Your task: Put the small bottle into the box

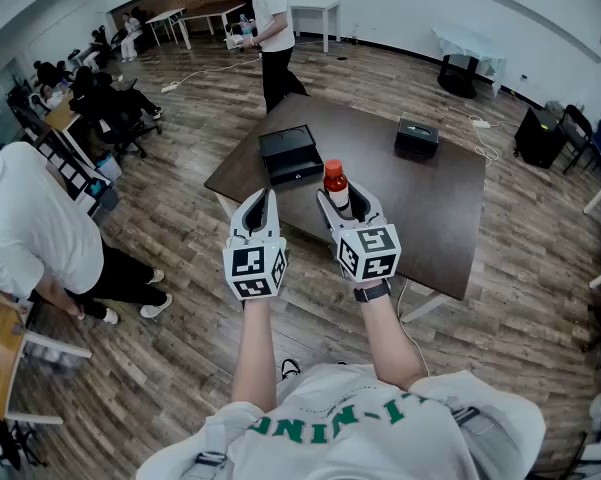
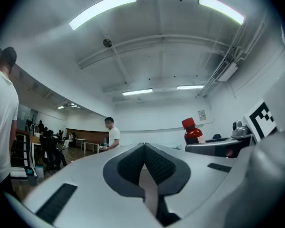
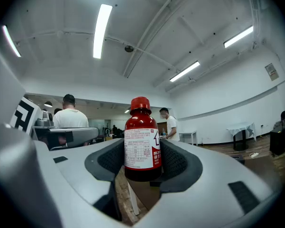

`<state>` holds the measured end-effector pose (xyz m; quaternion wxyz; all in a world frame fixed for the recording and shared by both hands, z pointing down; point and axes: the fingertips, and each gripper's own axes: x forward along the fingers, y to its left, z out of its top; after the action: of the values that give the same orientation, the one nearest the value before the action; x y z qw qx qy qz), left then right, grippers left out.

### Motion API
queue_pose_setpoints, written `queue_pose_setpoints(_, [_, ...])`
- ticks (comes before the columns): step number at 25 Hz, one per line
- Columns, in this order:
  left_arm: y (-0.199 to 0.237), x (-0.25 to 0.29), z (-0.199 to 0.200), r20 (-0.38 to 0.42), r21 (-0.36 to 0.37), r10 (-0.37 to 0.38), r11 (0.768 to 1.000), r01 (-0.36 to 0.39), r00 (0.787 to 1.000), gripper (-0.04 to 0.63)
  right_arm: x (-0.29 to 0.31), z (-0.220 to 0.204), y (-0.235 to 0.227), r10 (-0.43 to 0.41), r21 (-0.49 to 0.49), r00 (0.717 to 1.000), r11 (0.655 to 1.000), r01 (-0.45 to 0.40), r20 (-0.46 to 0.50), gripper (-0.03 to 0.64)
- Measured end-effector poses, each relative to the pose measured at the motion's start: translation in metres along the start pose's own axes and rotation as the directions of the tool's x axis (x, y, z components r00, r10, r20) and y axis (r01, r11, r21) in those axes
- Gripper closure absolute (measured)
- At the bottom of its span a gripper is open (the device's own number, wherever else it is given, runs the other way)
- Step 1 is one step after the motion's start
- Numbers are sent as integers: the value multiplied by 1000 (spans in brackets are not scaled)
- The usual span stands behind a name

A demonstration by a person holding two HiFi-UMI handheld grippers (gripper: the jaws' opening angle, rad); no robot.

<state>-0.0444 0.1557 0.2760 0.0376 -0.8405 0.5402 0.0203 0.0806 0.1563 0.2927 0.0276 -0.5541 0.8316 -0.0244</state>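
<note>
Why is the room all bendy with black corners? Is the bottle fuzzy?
Head view: the wide lens bends the wooden plank floor. Left gripper view: black corners, and the long ceiling lights glare white. Right gripper view: the small red bottle with a white label, gripped in the right tongs, looks sharp.

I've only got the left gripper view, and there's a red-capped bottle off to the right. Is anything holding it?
Observer: Yes. The right gripper is shut on the small bottle, pads against its label.
Operator: Where is the box?
Observer: A black box sits on the brown table, just ahead of the left gripper.
Operator: Anything else on that table?
Observer: A smaller black box, off to the right.
</note>
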Motion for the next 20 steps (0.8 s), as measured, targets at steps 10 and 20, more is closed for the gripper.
queue_pose_setpoints(10, [-32,0,-10,-9,-28,53,998,-53,999,583,-20,-18,-27,33,34,999,999,-33,-5,383])
queue_pose_setpoints(20, [-18,33,-49,-72,-14,64,998,-65,995,583,19,-59,-46,46,106,997,994,-40,-55,383])
